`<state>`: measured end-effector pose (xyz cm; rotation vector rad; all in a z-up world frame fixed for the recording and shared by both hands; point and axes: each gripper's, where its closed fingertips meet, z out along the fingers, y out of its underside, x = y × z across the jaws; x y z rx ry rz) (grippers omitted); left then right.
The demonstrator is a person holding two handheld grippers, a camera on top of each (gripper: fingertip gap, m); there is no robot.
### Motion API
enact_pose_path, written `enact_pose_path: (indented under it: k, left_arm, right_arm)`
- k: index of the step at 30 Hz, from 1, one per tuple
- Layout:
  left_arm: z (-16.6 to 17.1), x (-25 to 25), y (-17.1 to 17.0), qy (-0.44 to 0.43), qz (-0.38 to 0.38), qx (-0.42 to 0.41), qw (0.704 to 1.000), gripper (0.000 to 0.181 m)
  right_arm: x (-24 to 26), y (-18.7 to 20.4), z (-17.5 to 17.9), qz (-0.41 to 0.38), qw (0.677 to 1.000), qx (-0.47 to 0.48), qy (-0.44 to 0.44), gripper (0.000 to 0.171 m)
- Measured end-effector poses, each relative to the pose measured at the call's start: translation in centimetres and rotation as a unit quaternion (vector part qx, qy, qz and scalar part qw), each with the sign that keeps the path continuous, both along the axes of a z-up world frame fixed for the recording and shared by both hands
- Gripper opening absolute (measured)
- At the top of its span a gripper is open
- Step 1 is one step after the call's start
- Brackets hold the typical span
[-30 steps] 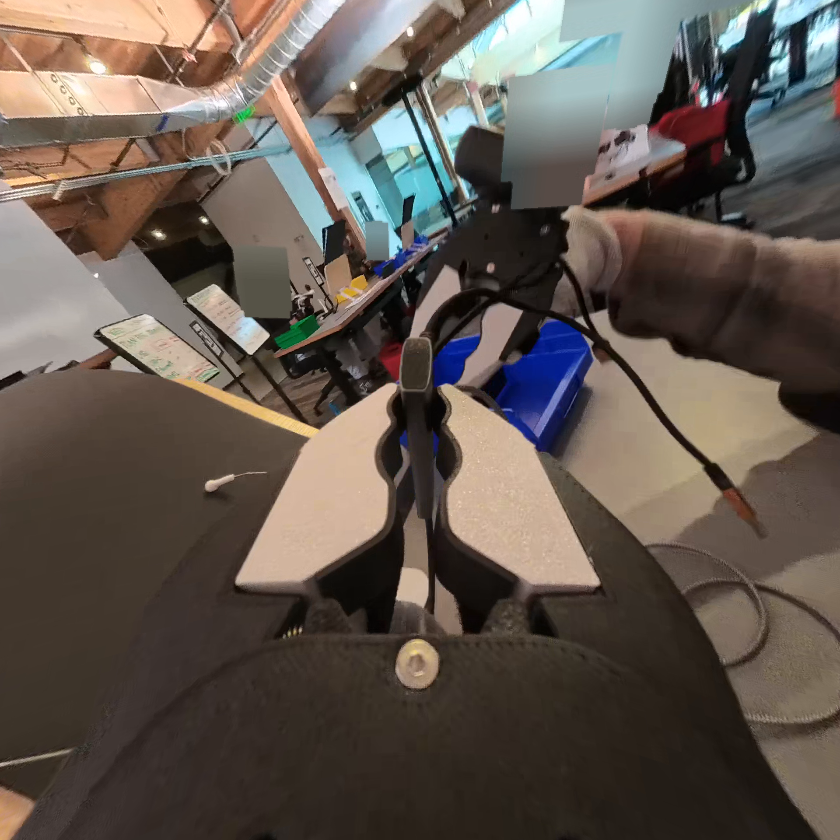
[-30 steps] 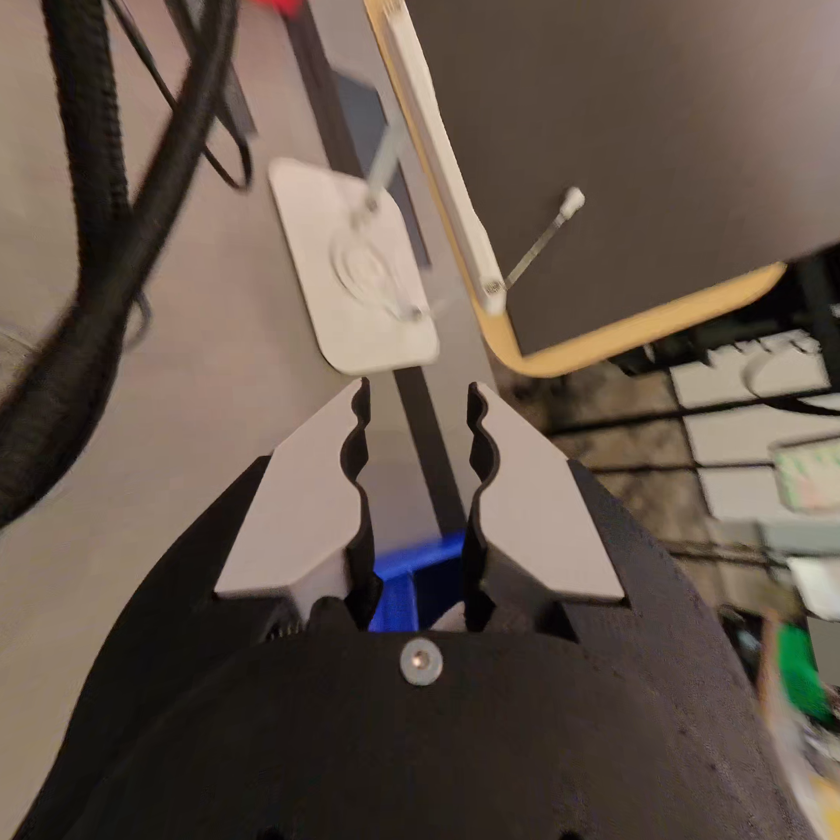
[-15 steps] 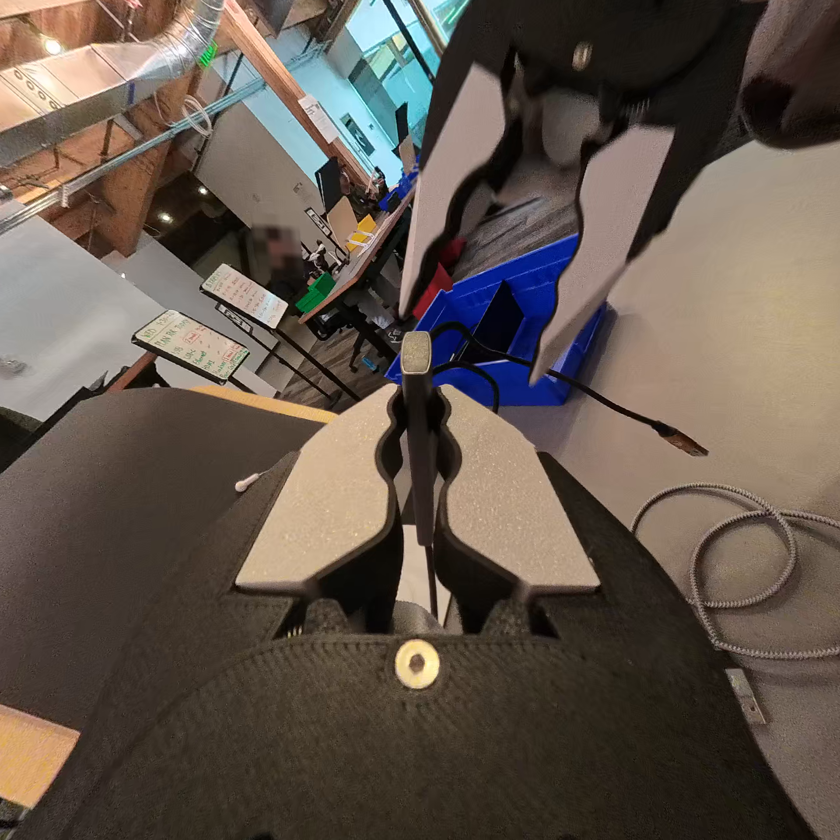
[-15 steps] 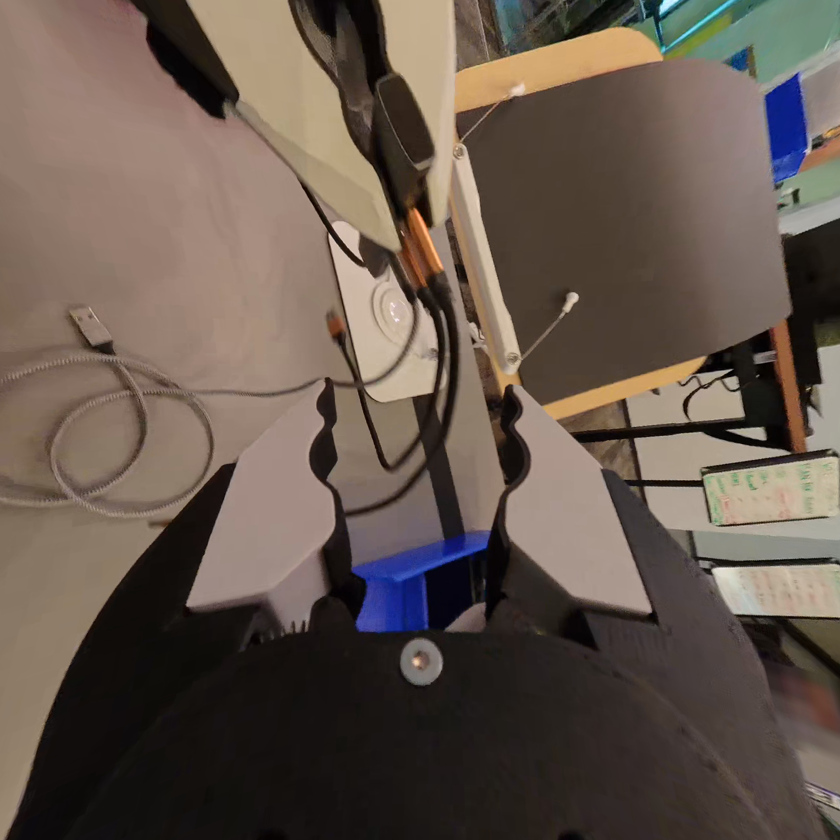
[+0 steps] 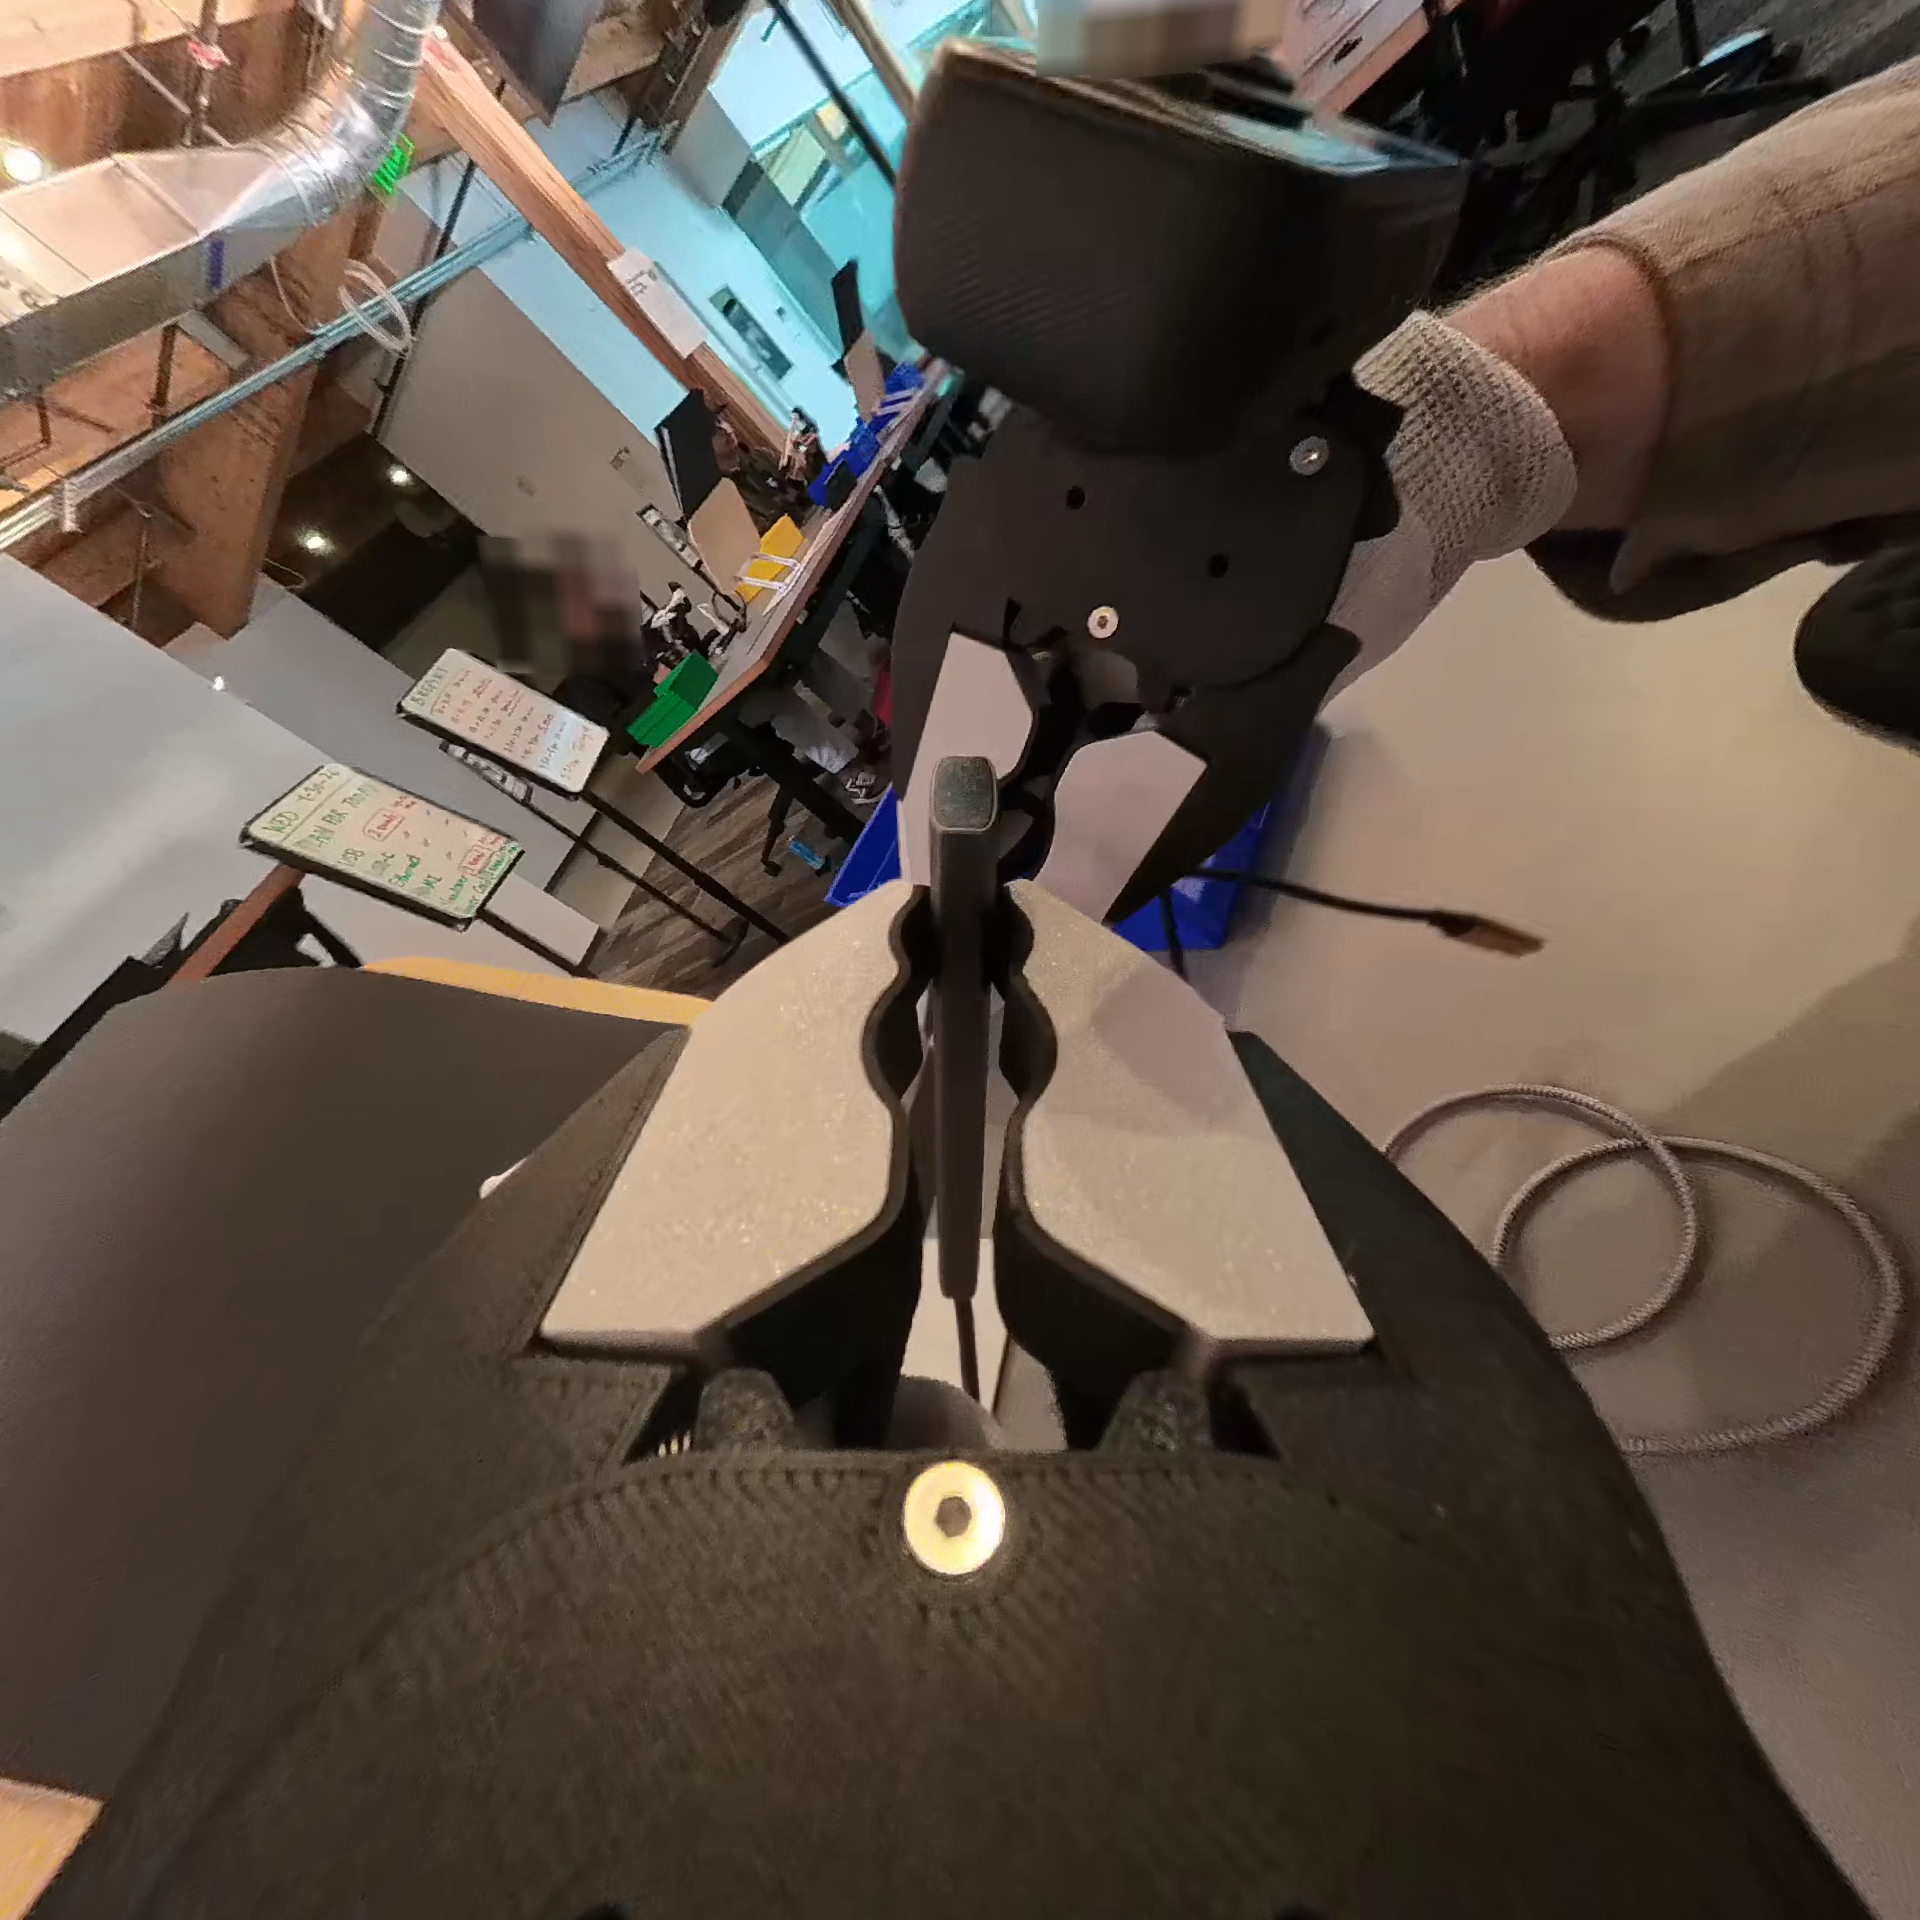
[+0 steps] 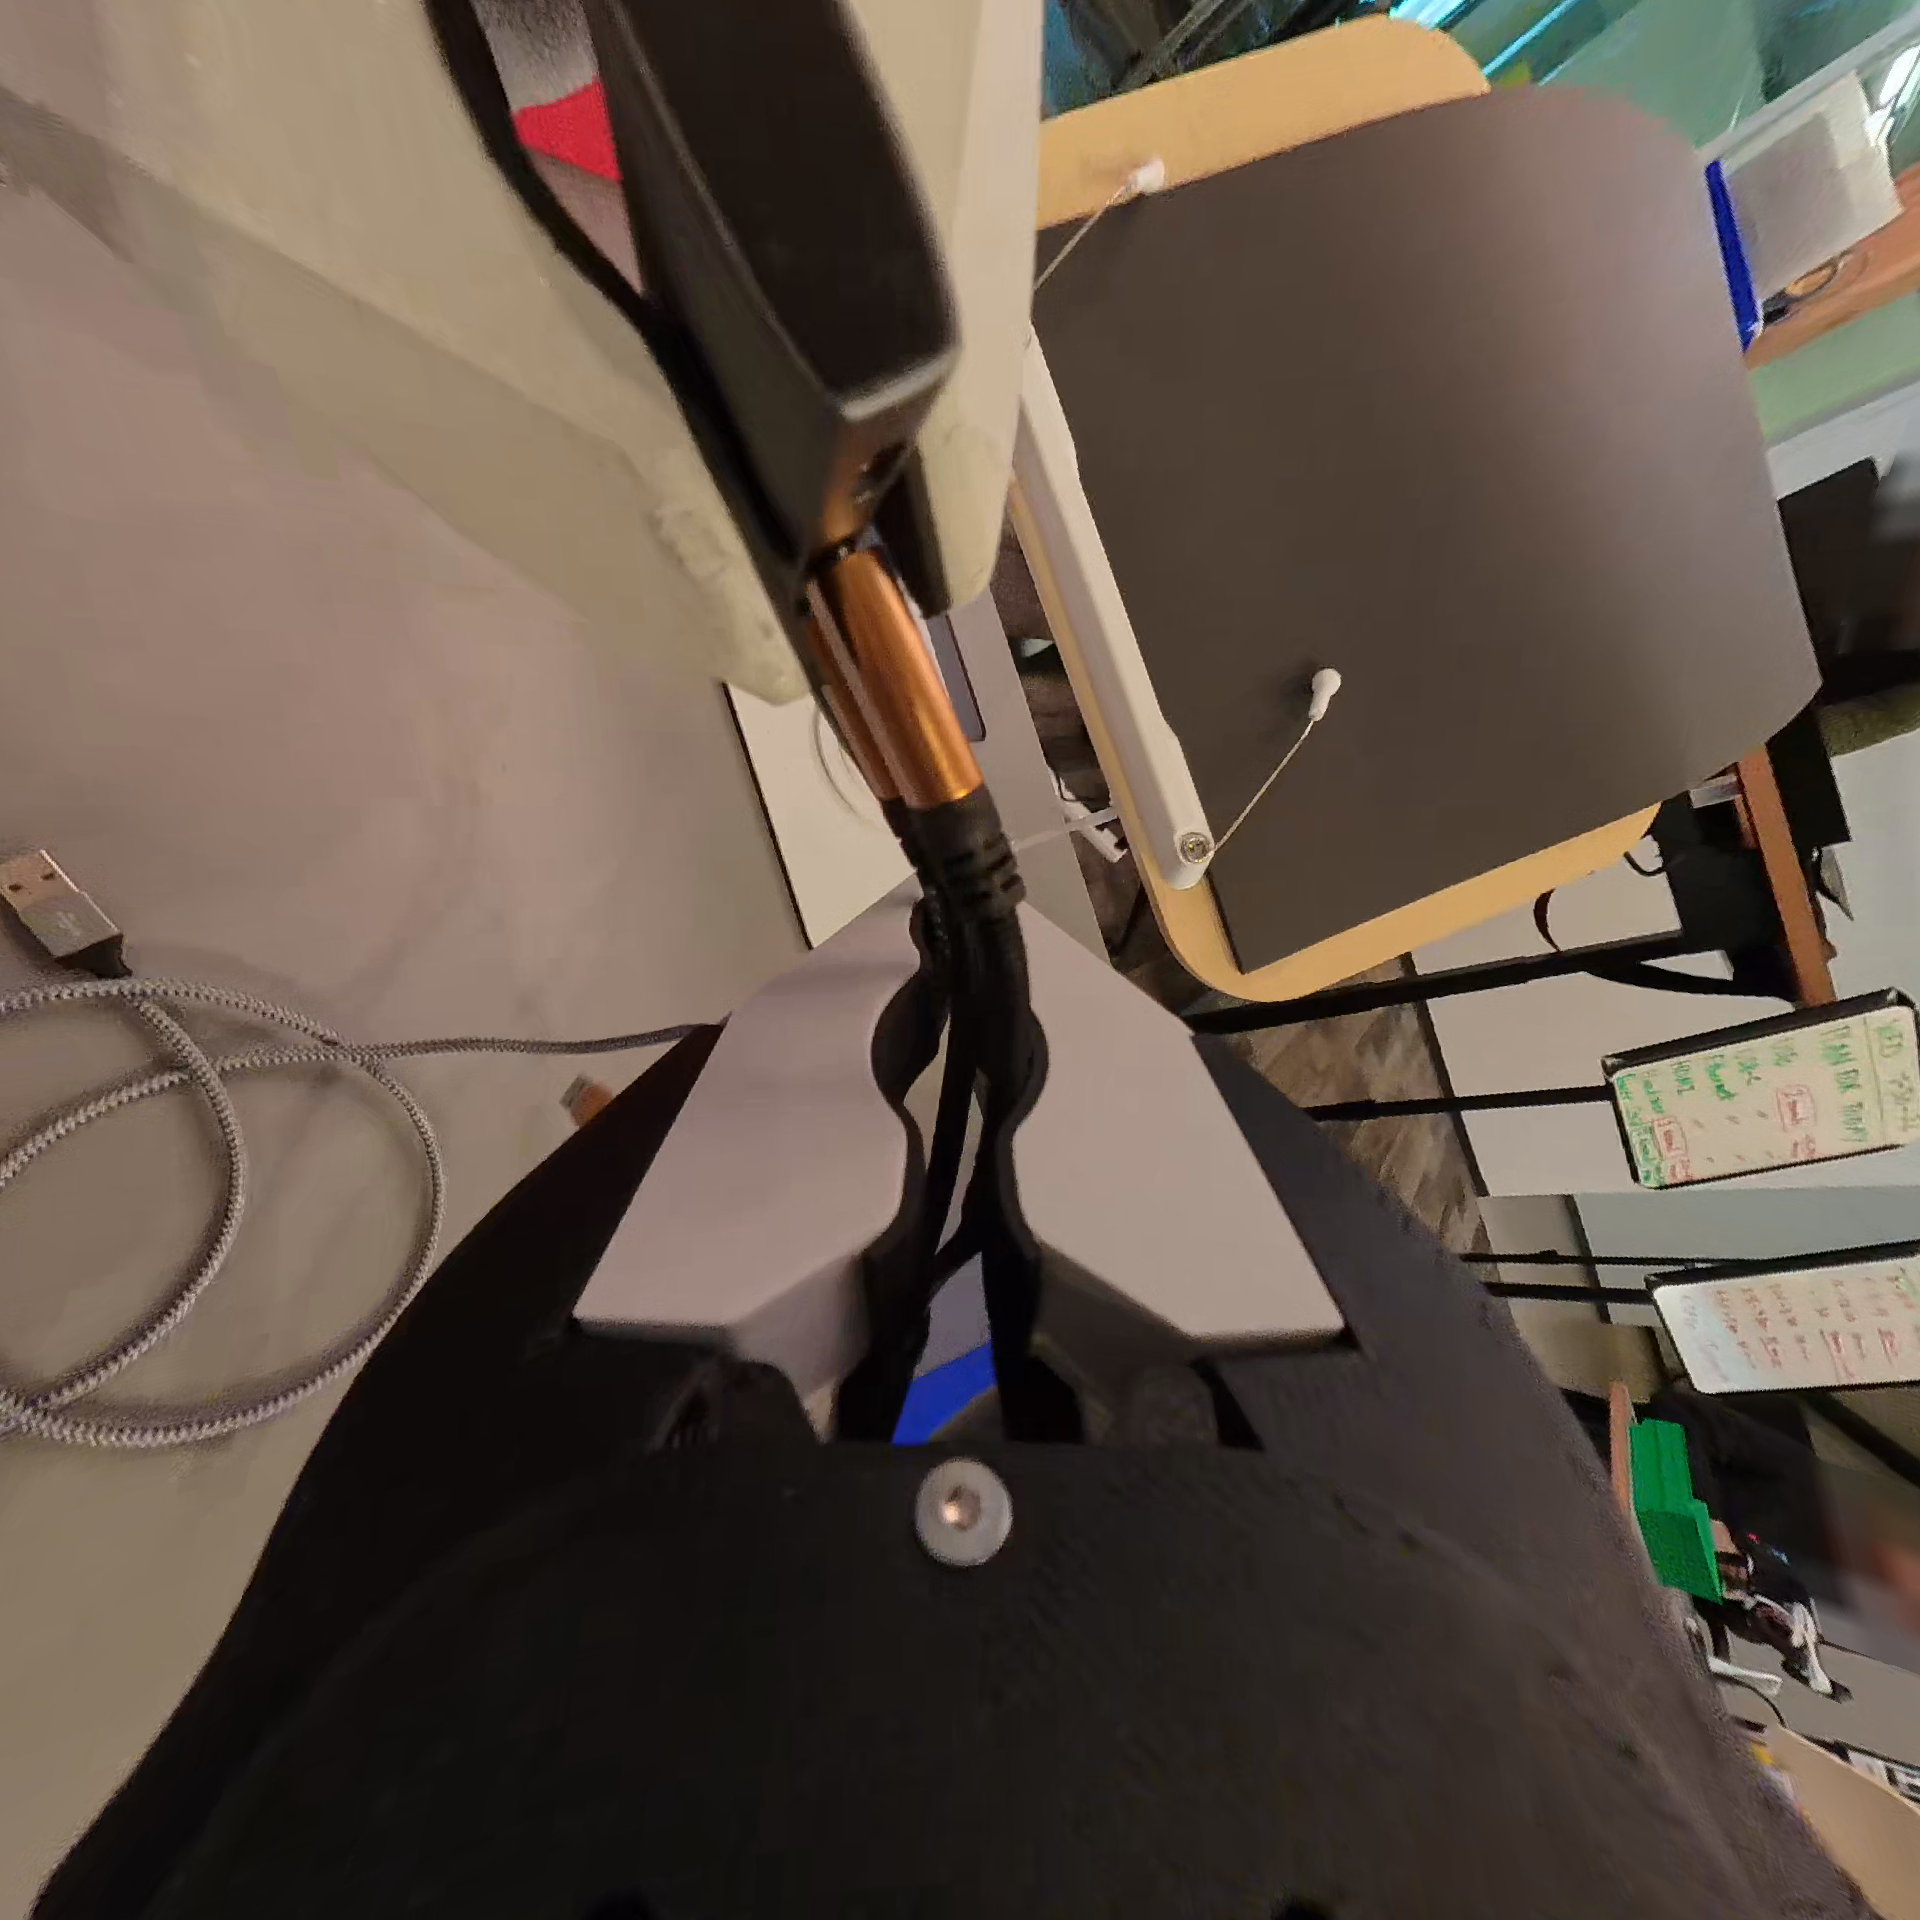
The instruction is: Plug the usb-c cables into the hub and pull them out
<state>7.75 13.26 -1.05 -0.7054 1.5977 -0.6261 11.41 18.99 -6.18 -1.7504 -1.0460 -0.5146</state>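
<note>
Right wrist view: handwritten whiteboards point(image 6: 1756, 1081), R side.

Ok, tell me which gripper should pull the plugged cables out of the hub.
Right. The right gripper is already shut on the black cables just below their copper plugs seated in the hub. The left gripper is clamped on the hub, bracing it.
</note>
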Motion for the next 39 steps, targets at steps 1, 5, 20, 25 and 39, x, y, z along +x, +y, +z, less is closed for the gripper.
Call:
enact_pose_path:
  k: [1,5,20,25,39]
  left_arm:
    - [0.1,-0.1,-0.3,0.001,-0.01,-0.005,1.0,0.011]
    - [1.4,-1.4,0.0,-0.008,-0.026,-0.041,0.999,0.038]
    - [-6.8,-2.4,4.4,0.175,-0.046,-0.207,0.961,0.049]
    - [-10.6,0.6,3.6,0.206,-0.032,-0.196,0.958,0.048]
    - [-12.9,1.7,2.7,0.23,-0.039,-0.198,0.952,0.048]
  right_arm:
    - [-0.1,-0.1,0.2,0.001,1.0,0.006,0.006,0.0]
    - [0.9,-0.3,0.4,-0.005,1.0,0.008,0.03,0.0]
    - [2.0,-4.5,-1.9,0.04,0.995,0.043,0.081,0.0]
    - [0.7,-6.5,-3.5,0.077,0.993,0.052,0.075,0.0]
    - [-6.0,-8.6,-14.7,0.169,0.975,0.02,-0.143,0.0]
